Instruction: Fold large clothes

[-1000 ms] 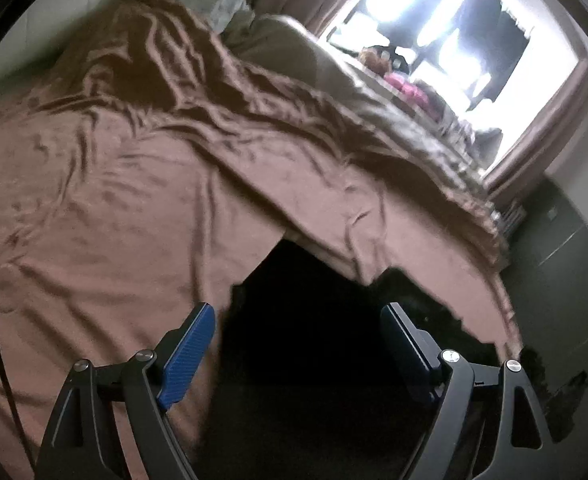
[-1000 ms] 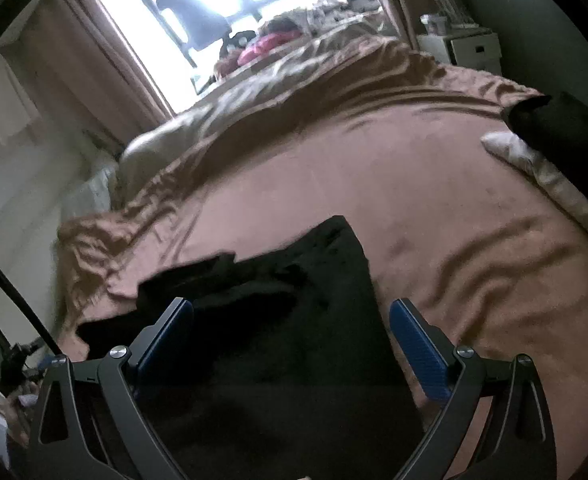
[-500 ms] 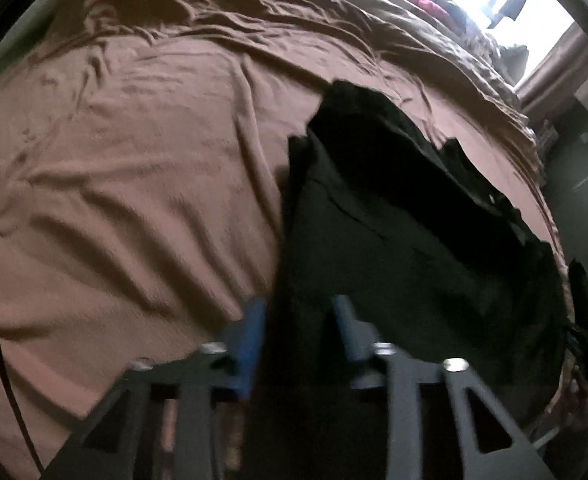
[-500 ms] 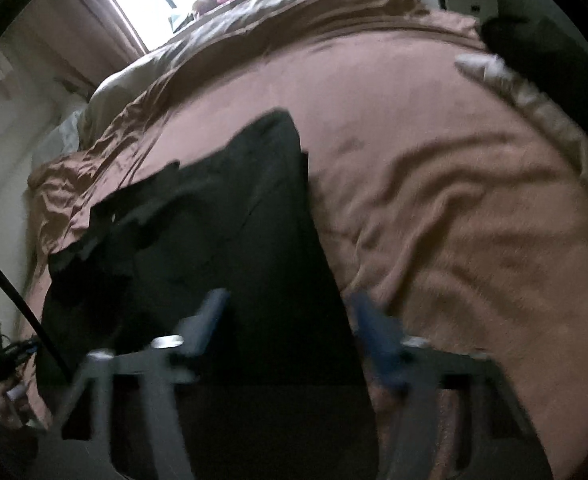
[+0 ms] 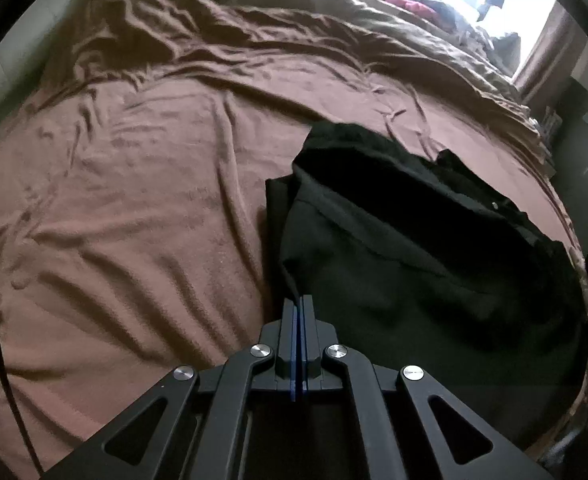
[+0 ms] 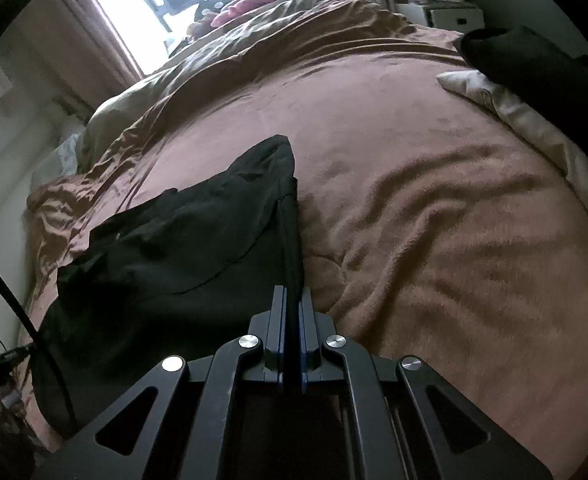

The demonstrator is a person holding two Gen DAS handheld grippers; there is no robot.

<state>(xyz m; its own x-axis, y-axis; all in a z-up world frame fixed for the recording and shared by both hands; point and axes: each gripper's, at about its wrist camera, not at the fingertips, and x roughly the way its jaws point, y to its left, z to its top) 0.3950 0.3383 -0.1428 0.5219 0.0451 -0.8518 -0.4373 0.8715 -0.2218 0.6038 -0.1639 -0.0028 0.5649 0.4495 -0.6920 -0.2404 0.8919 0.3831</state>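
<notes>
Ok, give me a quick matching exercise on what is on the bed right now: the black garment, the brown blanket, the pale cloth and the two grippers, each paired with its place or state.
Things:
1. black fabric garment
2. brown fuzzy blanket
3. pale cream cloth
4. left gripper and right gripper

Places or states:
A. spread wrinkled over the whole bed
B. lying at the bed's edge, under a dark item, in the right wrist view
C. each shut on a near edge of the garment
D. lying rumpled on top of the blanket

Pairs: 1-D, 2-A, 3-B, 4-C
</notes>
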